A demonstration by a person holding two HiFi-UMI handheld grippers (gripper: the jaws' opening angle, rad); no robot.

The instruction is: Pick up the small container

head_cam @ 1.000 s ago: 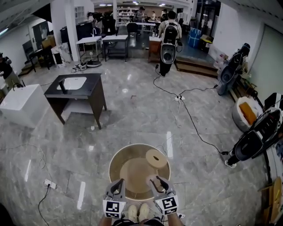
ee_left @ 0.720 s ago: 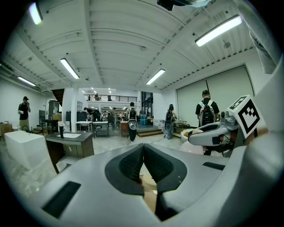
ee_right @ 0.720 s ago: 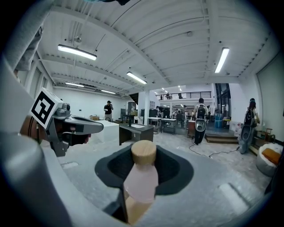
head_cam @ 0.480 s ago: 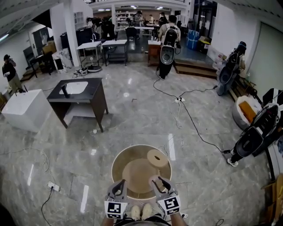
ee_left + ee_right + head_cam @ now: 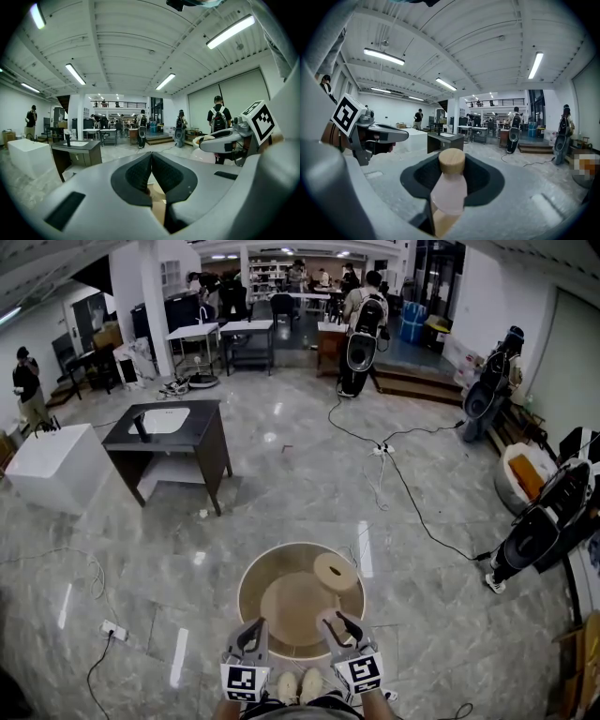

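The small container (image 5: pixel 449 187), a pale pink bottle with a wooden cap, is clamped upright between the jaws of the right tool (image 5: pixel 335 622), over the near edge of the round table (image 5: pixel 246 589). The left tool (image 5: pixel 151 161) is seen closed, jaws together.

The grey two-jaw left gripper (image 5: pixel 253 626) and its twin, the right gripper (image 5: pixel 338 622), are held side by side, pointing forward and slightly down. The left's jaws meet, with nothing between them. The right's jaws clamp a small pale-pink container with a round wooden cap (image 5: pixel 449 187), cap toward the jaw tips. The wrists seem cut off at the head view's edge.
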